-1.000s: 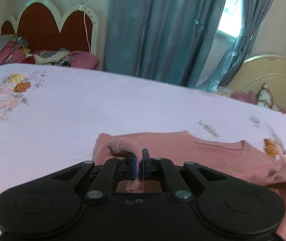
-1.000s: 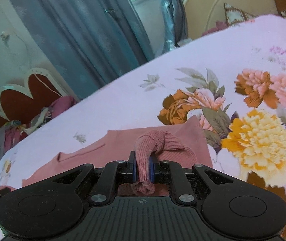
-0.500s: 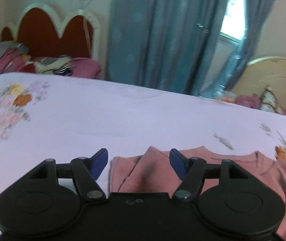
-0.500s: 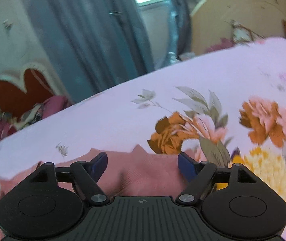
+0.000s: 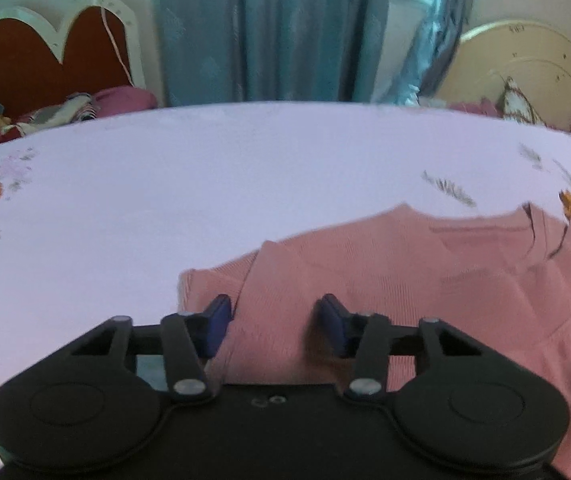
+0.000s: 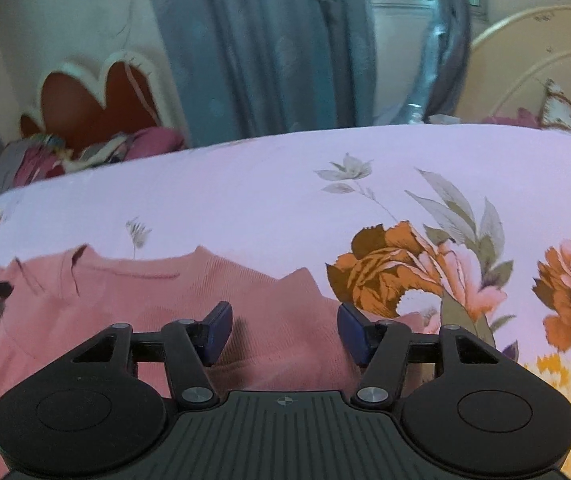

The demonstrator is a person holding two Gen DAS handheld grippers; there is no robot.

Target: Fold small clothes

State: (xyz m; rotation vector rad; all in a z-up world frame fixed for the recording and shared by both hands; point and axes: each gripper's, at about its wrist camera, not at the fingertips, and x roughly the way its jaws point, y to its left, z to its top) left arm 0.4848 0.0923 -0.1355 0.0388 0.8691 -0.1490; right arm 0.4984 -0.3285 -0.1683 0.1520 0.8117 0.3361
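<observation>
Left wrist view: left gripper spread wide over pink sweater, right gripper likewise released, sweater flat on floral bedsheet.

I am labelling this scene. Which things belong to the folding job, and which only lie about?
Job: pink top, left gripper, right gripper, both open.

Lying about: floral bedsheet, clothes pile, blue curtain, headboard.

Legible markings: none.
My right gripper body carries only a small crosshair symbol (no letters or digits); my left gripper body shows two tiny rings, unreadable as text. I read nothing elsewhere.
</observation>
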